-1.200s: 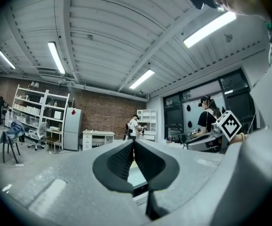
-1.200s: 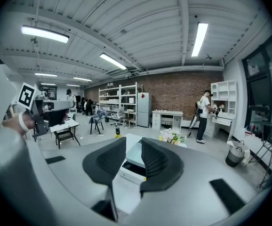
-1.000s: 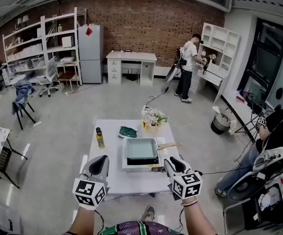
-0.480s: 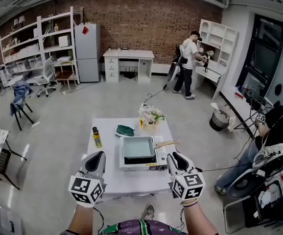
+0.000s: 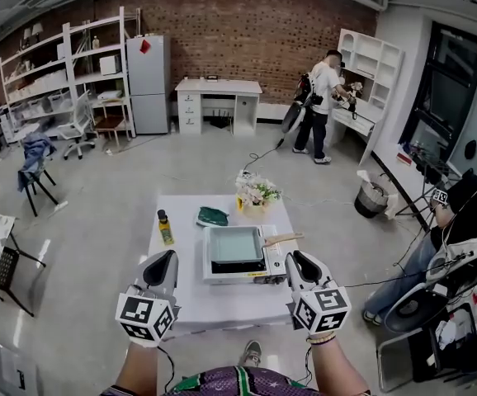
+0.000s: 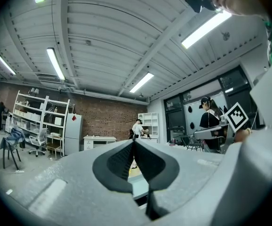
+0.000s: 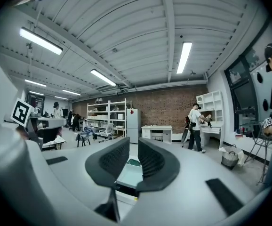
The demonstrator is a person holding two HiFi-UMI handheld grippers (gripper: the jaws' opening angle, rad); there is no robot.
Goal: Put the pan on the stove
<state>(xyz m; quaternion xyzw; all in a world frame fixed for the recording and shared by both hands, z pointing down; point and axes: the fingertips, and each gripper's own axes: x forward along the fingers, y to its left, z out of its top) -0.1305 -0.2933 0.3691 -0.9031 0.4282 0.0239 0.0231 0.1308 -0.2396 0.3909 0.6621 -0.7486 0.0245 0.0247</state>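
Observation:
A square pale green pan [image 5: 235, 245] with a wooden handle [image 5: 284, 239] sits on the white portable stove [image 5: 241, 268], on a white table [image 5: 191, 299]. My left gripper [image 5: 166, 260] hovers over the table's front left, short of the stove, pads together on nothing [image 6: 133, 142]. My right gripper [image 5: 298, 259] hangs by the stove's front right corner, just below the handle. Its jaws have just been closing, and a narrow gap with nothing in it is left [image 7: 133, 142]. Through that gap I see the pan [image 7: 130, 172] and the stove [image 7: 125, 193].
An oil bottle [image 5: 166, 228], a dark green cloth [image 5: 213, 217] and a pot of flowers [image 5: 257, 195] stand on the table's far half. A person [image 5: 321, 106] stands at the back shelves. Another person [image 5: 469, 213] sits at the right among chairs and cables.
My right gripper has risen a little and drawn nearer the stove's front right corner. The left gripper has hardly moved. The pan has stayed on the stove.

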